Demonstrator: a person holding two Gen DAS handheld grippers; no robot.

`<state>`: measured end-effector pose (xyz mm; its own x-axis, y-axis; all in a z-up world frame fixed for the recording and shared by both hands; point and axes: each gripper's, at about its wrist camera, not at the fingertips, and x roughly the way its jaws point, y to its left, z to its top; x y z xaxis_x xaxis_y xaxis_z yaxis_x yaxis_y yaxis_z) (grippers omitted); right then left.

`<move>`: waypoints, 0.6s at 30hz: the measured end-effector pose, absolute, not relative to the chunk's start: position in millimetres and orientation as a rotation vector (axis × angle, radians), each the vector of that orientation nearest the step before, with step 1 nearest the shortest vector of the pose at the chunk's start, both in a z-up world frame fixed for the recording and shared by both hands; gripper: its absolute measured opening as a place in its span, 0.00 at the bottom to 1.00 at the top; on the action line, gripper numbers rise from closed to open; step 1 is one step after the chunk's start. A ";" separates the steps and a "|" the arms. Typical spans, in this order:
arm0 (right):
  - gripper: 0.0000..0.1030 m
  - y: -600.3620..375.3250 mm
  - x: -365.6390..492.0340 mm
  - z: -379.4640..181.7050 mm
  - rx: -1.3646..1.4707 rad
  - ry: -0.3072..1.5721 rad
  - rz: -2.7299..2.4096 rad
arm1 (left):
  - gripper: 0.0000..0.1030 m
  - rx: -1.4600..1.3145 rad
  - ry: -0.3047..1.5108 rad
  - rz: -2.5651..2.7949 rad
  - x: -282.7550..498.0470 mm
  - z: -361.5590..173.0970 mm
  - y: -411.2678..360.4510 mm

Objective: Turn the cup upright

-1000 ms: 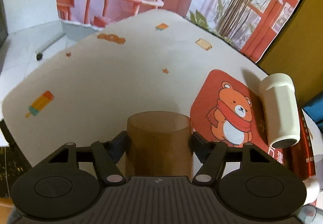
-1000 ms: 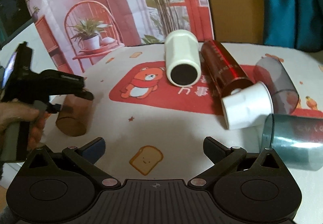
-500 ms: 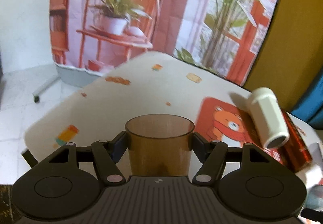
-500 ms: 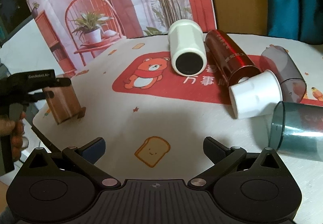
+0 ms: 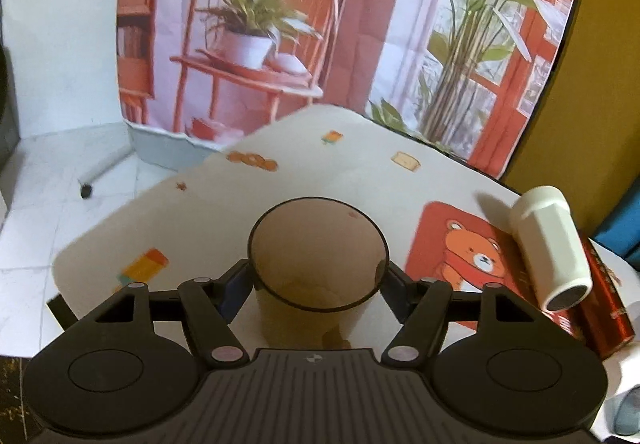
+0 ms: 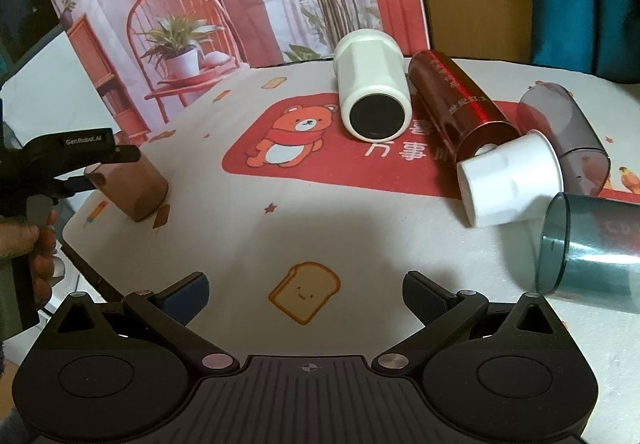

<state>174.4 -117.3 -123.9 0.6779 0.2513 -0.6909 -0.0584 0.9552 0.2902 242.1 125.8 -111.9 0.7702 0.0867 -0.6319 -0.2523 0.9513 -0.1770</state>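
1. Brown cup [image 5: 316, 264], left wrist view: I see it clamped between my left gripper [image 5: 318, 276] fingers, mouth up, base on the table [image 5: 320, 147]
2. Right wrist view: my right gripper [image 6: 306, 290] stands apart, holding nothing; cup tilted near the table's left edge

the cup [image 5: 318, 276] is translucent brown. the tablecloth [image 6: 360, 236] is white, printed with a toast slice, popsicles and stars, plus a red panel [image 6: 320, 147] showing an orange bear in a red scarf. the tumbler [image 6: 370, 95] is white with a black end; the bottle [image 6: 460, 103] is metallic red.
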 end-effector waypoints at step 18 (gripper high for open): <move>1.00 -126.1 151.5 -83.3 0.203 0.747 0.118 | 1.00 -0.147 0.772 0.152 190.4 -74.5 119.5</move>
